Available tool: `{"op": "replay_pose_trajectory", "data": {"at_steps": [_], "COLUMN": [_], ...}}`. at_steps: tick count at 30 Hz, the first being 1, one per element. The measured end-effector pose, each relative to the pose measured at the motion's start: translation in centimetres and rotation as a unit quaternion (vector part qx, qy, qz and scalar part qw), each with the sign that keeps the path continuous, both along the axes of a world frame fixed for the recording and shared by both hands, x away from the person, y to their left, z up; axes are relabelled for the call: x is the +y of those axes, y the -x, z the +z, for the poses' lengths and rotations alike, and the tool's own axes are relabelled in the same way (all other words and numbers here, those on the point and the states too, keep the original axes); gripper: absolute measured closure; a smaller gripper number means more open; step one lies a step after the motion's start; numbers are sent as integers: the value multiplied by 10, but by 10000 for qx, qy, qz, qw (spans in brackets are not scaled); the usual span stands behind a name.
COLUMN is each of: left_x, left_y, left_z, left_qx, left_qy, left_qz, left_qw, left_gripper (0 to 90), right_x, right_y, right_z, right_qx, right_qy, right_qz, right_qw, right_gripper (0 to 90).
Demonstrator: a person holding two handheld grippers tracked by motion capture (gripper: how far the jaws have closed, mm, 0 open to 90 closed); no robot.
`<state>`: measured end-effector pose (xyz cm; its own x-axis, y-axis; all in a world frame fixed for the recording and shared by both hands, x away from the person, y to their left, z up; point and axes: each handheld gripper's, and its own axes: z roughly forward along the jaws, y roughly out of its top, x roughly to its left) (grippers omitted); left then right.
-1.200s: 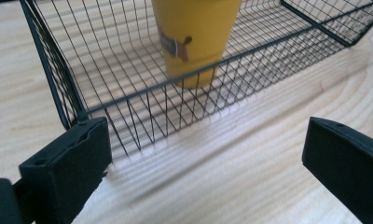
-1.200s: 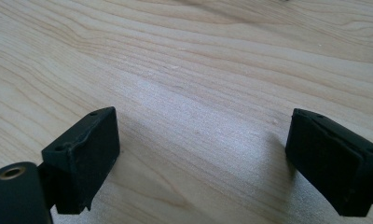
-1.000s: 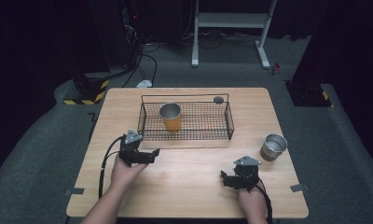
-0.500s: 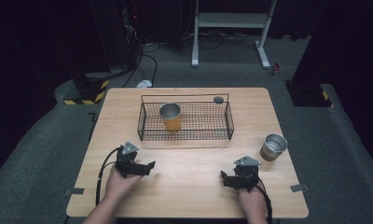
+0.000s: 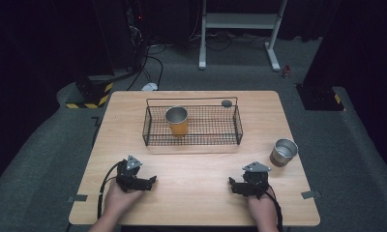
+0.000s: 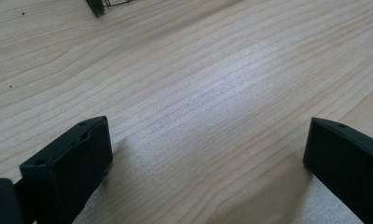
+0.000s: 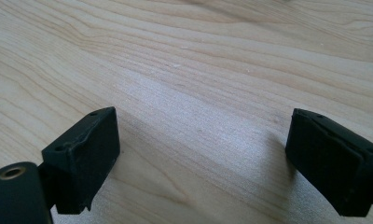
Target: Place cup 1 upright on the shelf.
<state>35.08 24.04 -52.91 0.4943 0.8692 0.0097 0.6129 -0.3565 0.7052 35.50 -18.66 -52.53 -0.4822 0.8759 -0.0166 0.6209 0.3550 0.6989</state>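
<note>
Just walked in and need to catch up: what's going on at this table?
A person sits at the wooden table with a hand-held gripper in each hand. The left hand-held gripper and the right hand-held gripper both rest low near the table's near edge, jaws wide apart with nothing between them. An orange cup stands upright inside the wire basket, and a metal cup stands on the table to the basket's right, nearer the right hand-held gripper. Neither cup is being touched.

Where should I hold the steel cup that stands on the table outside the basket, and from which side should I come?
Grip the steel cup across its rim, one jaw inside and one outside, from above. It stands upright, mouth open, with free table around it; the right hand-held gripper is nearest.
</note>
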Motion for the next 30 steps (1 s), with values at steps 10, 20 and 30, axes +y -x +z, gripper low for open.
{"op": "replay_pose_trajectory", "data": {"at_steps": [10, 20, 30], "left_x": [-2, -2, -2], "left_y": [3, 1, 1], "left_z": [-1, -2, -1], "left_qx": [-79, -27, -32], "left_qy": [-9, 48, 35], "left_qz": [168, 214, 212], "left_qw": [9998, 9998, 9998], "left_gripper": [8, 1, 1], "right_x": [2, 0, -10], "right_y": [1, 5, 8], "right_z": [0, 7, 18], "right_qx": [8, -235, -590], "right_qy": [19, -49, -268], "right_qz": [-86, -131, -176], "right_qw": [10000, 9996, 9977], "right_gripper": [90, 133, 131]}}
